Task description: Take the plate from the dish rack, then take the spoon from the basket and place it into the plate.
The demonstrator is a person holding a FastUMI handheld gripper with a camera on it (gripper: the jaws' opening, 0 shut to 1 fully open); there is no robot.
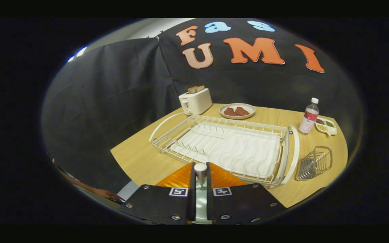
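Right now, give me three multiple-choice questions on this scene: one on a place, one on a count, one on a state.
1. Where does the wire basket stand?
A. Inside the dish rack
B. On the table beside the dish rack's end
C. On top of the toaster

2. How many brown pieces of food lie on the round plate beyond the rack?
A. Two
B. Four
C. None

3. What is the tool doing?
A. Open, holding nothing
B. Shut on the spoon's handle
C. Shut on the bottle

Answers:
1 B: the basket sits on the wooden table, just past the dish rack.
2 A: two pieces of food lie side by side.
3 B: both fingers press the spoon between them.
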